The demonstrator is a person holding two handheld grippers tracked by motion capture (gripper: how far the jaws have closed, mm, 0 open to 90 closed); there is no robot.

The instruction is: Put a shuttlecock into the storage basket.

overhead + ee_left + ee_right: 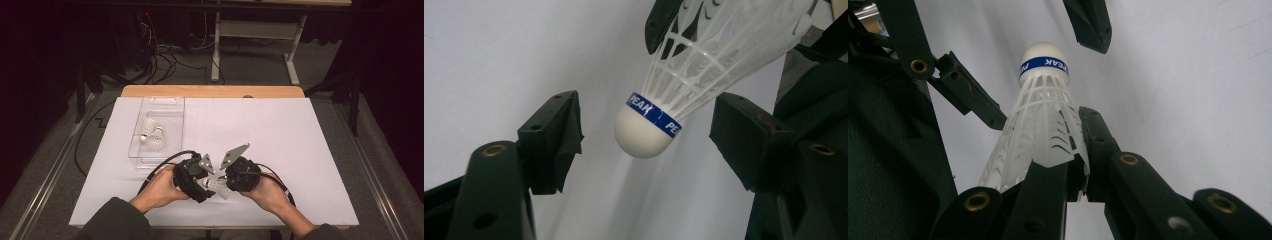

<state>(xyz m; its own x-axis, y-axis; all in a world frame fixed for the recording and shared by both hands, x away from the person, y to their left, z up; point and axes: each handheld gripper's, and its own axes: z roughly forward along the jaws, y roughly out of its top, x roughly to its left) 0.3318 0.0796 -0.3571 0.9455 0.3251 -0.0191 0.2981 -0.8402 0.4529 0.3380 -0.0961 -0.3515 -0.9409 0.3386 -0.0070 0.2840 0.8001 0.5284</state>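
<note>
We see a shuttlecock (659, 125) with a smooth matt white cap, glossy blue band and white plastic skirt; matt black plastic grippers; a clear glossy plastic box (172, 107).

Your worktop (300, 130) is covered by a white sheet, with a strip of pale wood (212, 91) showing along its far edge. Beyond it you see grey carpet (260, 65), a tangle of cables (160, 57) on the floor, and the white legs of another desk (295, 55). Dark curtains (30, 75) close in both sides, leaving the room dim around the lit surface.
</note>
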